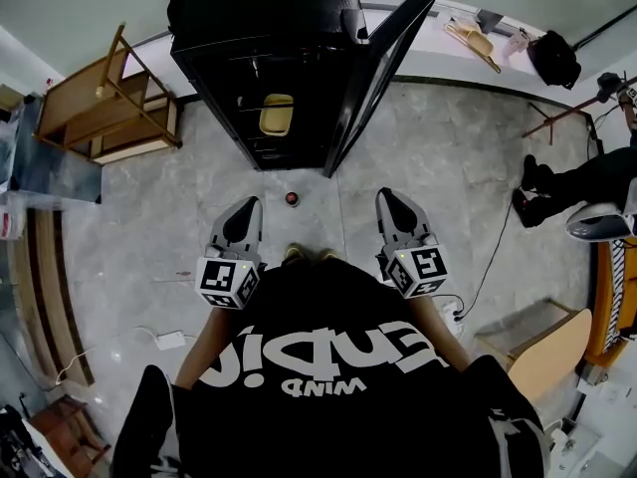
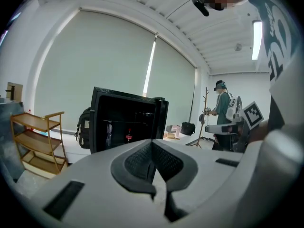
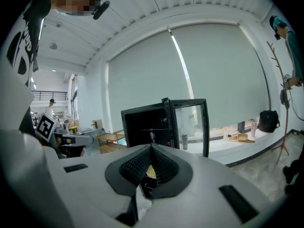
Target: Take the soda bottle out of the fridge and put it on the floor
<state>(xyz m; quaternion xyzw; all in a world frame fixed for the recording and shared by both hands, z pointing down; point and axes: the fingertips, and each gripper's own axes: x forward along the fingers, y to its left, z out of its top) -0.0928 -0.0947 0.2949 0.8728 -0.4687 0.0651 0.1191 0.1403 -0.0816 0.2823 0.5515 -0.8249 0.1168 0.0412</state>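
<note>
Soda bottle (image 1: 292, 198) apparently stands on the floor (image 1: 438, 167) before the open fridge (image 1: 269, 58).

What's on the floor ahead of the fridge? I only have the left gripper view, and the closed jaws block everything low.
Observer: The head view shows a small round red-topped object standing on the grey floor, just in front of the black fridge and near its open door. From above I can't tell whether it's the bottle.
Operator: Right jaws?
Observer: On the right gripper they're together, with nothing between them.
Operator: Anything low inside?
Observer: A yellow object sits on a lower shelf.
</note>
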